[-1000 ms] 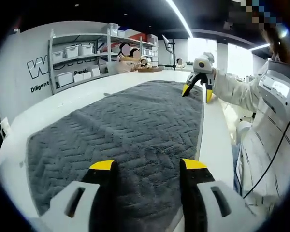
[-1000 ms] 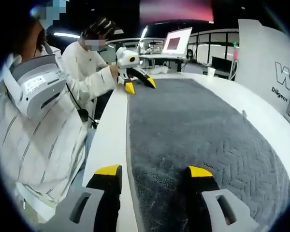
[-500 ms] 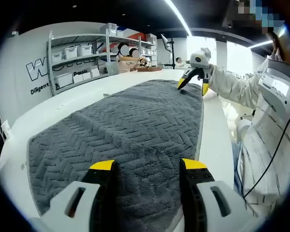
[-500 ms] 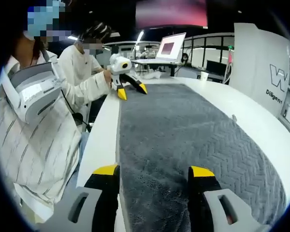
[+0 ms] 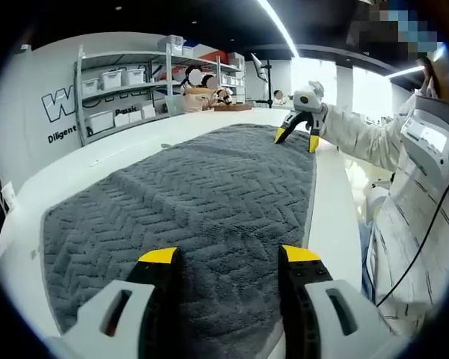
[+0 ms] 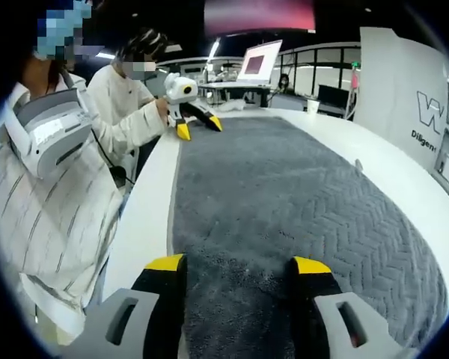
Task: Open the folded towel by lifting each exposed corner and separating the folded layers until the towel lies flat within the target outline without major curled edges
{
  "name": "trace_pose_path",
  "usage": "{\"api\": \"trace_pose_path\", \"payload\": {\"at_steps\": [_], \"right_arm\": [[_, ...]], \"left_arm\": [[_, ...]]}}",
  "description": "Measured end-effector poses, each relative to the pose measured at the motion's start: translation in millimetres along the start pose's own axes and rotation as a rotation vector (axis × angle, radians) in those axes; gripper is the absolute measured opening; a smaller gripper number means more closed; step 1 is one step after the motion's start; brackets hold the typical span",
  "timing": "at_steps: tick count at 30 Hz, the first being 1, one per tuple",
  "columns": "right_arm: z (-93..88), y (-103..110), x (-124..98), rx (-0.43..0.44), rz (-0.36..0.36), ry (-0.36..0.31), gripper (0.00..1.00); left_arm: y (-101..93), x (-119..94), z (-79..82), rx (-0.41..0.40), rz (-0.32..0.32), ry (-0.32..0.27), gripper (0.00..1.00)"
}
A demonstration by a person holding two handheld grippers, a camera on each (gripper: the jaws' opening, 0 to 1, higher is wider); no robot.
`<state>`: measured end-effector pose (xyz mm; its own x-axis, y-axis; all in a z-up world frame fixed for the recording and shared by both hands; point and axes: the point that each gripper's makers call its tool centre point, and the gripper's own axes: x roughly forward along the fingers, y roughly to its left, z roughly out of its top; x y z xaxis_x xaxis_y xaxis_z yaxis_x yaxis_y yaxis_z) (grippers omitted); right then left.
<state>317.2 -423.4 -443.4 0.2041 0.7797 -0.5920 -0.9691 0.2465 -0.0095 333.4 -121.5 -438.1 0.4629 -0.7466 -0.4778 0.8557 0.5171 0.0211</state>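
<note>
White table (image 5: 209, 129) bears the grey herringbone towel (image 5: 202, 194), spread flat.

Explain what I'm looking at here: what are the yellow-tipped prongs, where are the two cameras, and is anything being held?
These are two hand-held grippers, one in each of a person's hands, and each carries a fisheye camera looking along its own two yellow-tipped jaws. In the left gripper view, the left gripper rises from the bottom, jaws apart and holding nothing; the right gripper shows far off at the other end. In the right gripper view it is mirrored: the right gripper stands open and empty below, the left gripper far off. Between them a grey towel with a herringbone weave lies spread out on a white table. The person's striped sleeve is at the table's edge.
</note>
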Motion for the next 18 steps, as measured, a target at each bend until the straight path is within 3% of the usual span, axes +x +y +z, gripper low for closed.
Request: {"api": "trace_pose_path", "payload": {"at_steps": [16, 18], "right_arm": [[-3.3, -4, -11, 0.038, -0.018, -0.022, 0.53], [1.8, -3, -15, 0.042, -0.014, -0.052, 0.53]], "left_arm": [[0.6, 0, 0.6, -0.002, 0.004, 0.006, 0.52], [0.6, 0, 0.7, -0.002, 0.004, 0.007, 0.52]]}}
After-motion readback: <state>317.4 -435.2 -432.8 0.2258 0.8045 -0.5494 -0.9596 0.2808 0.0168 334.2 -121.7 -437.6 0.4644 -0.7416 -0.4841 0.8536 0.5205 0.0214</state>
